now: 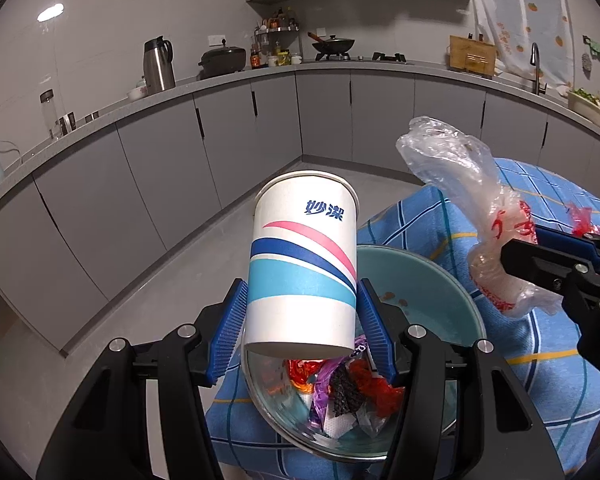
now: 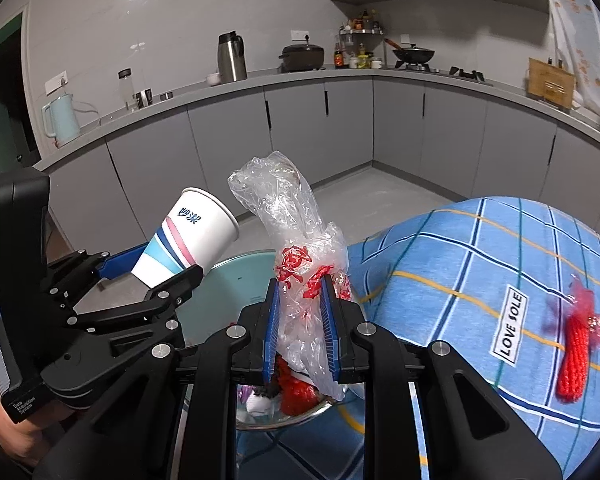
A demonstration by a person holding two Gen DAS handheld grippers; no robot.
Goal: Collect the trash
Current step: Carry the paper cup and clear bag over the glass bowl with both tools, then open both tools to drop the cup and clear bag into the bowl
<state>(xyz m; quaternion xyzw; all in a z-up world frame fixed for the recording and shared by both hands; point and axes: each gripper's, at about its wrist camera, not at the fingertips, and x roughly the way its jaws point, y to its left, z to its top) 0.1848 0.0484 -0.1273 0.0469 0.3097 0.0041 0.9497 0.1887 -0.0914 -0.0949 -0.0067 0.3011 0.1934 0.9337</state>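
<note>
Wrapper-filled bowl (image 1: 452, 280) beneath, open floor (image 1: 188, 280) beyond

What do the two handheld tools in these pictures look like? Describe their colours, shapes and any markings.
Both tools, left and right, have angular black frames with silver round bolts and two flat blue ribbed pads. The left one's handle carries small white lettering, "Data Acquisition System".

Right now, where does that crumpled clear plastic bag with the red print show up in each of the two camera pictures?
Left wrist view: the plastic bag is at the right, pinched by the right gripper coming in from the right edge.
Right wrist view: the plastic bag stands in the middle, squeezed between the blue pads.
Shared landmark: the striped paper cup, left of the bag in both.
</note>
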